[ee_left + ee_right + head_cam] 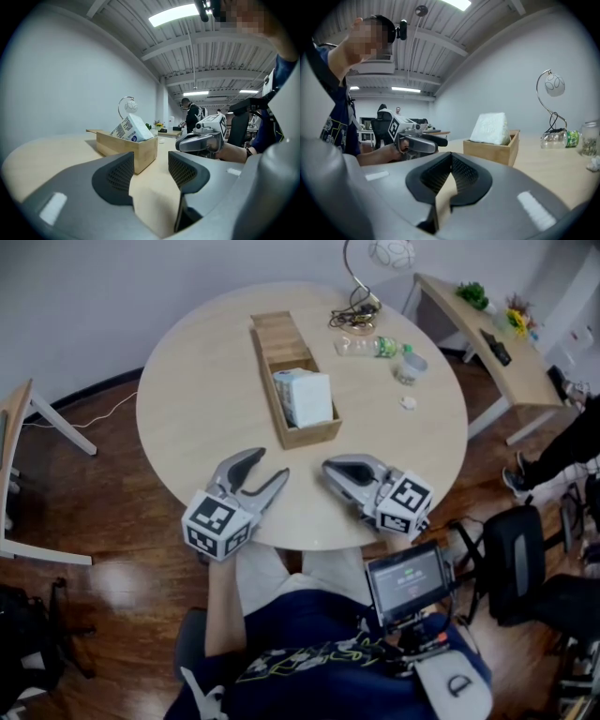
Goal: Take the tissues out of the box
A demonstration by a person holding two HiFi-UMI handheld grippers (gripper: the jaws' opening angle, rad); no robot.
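Closest to the camera is a small screen (pixel 408 579) over the person's lap, just below the round bench (pixel 197 399). At the bench's near edge the left hand-held gripper (pixel 267 468) has its jaws spread apart with nothing between them. The right hand-held gripper (pixel 330 468), just beside it, has its jaws pressed together and empty. Both point toward the wooden box (pixel 272 338), where the tissues (pixel 305 397) lean tilted in its near end. Beyond it are a lamp (pixel 361 282) and a bottle (pixel 380 347).

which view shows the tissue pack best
The head view: the tissue pack shows from above, in the near end of the wooden box. Both gripper views show only its top above the box wall.
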